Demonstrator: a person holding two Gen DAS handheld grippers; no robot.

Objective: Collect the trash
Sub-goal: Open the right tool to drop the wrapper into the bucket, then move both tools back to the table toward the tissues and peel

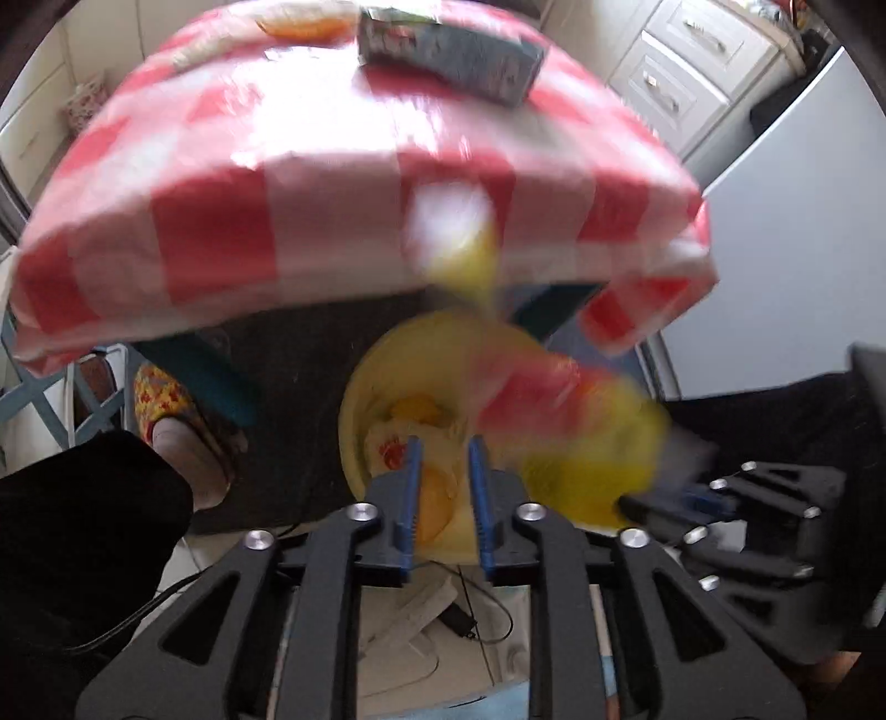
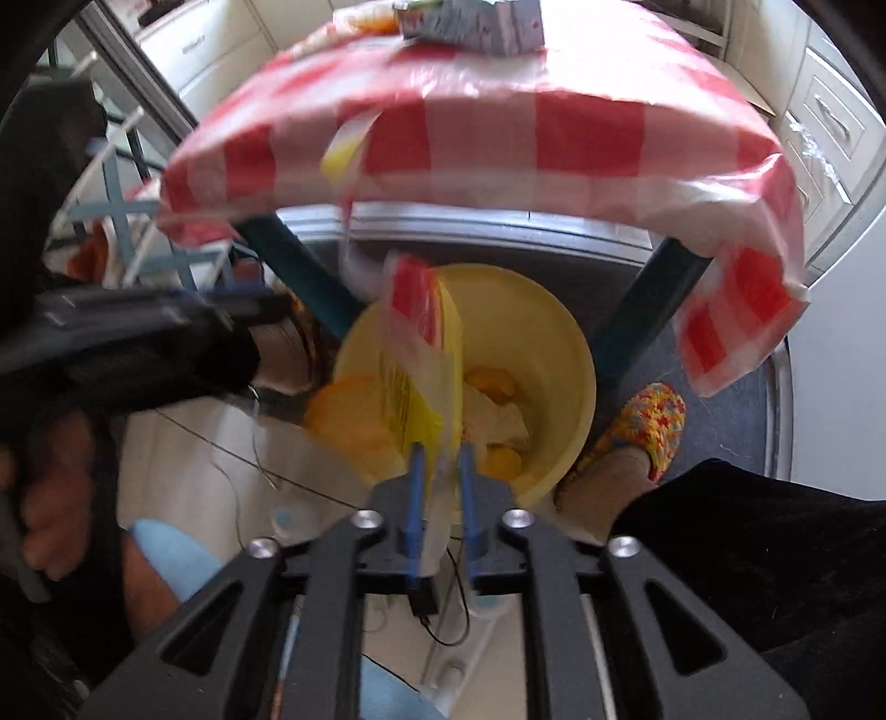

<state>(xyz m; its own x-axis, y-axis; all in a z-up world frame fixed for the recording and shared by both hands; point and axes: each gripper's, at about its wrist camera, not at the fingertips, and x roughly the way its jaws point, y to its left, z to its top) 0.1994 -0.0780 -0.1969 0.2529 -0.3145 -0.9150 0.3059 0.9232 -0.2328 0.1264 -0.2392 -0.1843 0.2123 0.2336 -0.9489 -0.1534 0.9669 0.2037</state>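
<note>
A yellow bin point(image 1: 382, 365) point(image 2: 559, 332) stands on the floor below the table edge, with orange peels and crumpled wrappers inside. My right gripper point(image 2: 441, 451) is shut on a red, yellow and clear plastic wrapper point(image 2: 421, 354) and holds it above the bin; it shows blurred in the left wrist view point(image 1: 565, 421). My left gripper point(image 1: 444, 443) hovers over the bin with jaws a little apart and nothing between them. A second pale, yellow scrap point(image 1: 459, 238) shows blurred in the air above the bin.
A table with a red-and-white checked cloth point(image 1: 332, 183) point(image 2: 498, 127) overhangs the bin; a grey-blue box point(image 1: 448, 50) and orange peel point(image 1: 304, 25) lie on it. Teal table legs point(image 2: 648, 310), slippered feet point(image 2: 642, 432) point(image 1: 171, 410) and floor cables point(image 1: 470, 615) surround the bin.
</note>
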